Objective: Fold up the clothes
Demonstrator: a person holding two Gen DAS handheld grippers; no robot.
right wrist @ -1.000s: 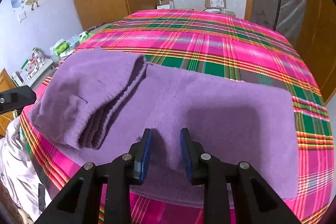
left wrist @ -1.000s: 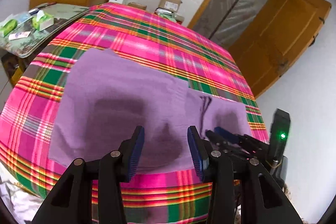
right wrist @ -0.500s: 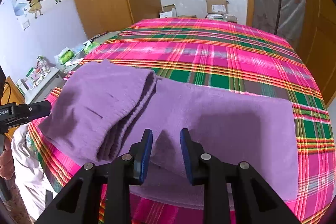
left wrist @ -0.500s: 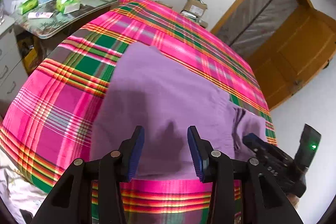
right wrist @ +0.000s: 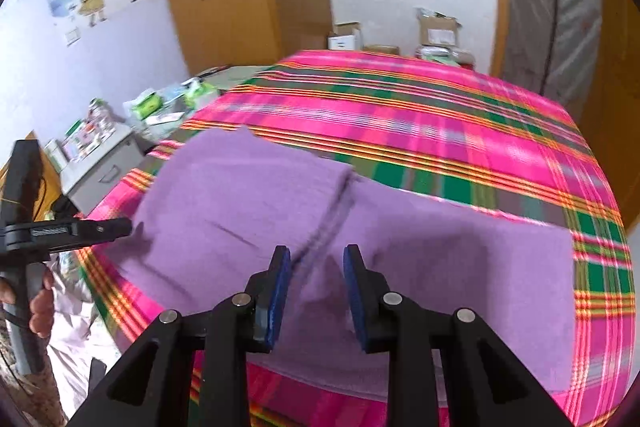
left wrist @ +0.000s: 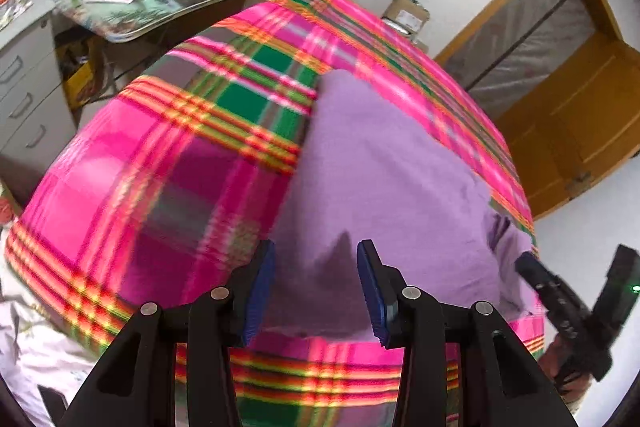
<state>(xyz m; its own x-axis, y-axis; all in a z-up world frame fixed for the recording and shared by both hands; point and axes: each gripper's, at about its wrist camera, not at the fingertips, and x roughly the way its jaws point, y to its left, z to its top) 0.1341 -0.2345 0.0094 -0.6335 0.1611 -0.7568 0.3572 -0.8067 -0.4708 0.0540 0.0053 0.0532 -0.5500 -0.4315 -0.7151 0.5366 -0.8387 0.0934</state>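
A purple knit garment (left wrist: 380,179) lies flat on a pink and green plaid bedspread (left wrist: 168,163), near the front edge. In the right wrist view its left part (right wrist: 248,195) is folded over the rest (right wrist: 460,267), with a dark crease between them. My left gripper (left wrist: 316,267) hovers open over the garment's near left edge, nothing between its blue pads. My right gripper (right wrist: 316,267) is open just above the crease, holding nothing. Each gripper shows in the other's view: the right one (left wrist: 560,303) low at the right, the left one (right wrist: 80,227) at the left, held by a hand (right wrist: 36,307).
A cluttered side table (left wrist: 160,3) and grey drawers (left wrist: 24,99) stand left of the bed. Cardboard boxes (right wrist: 436,27) sit past the far end. A wooden door (left wrist: 580,115) is at the right. White bedding (left wrist: 36,347) hangs below the front edge.
The left gripper has swung left and down to the garment's left edge. The right gripper has lifted slightly and drawn back. Both kept the same opening.
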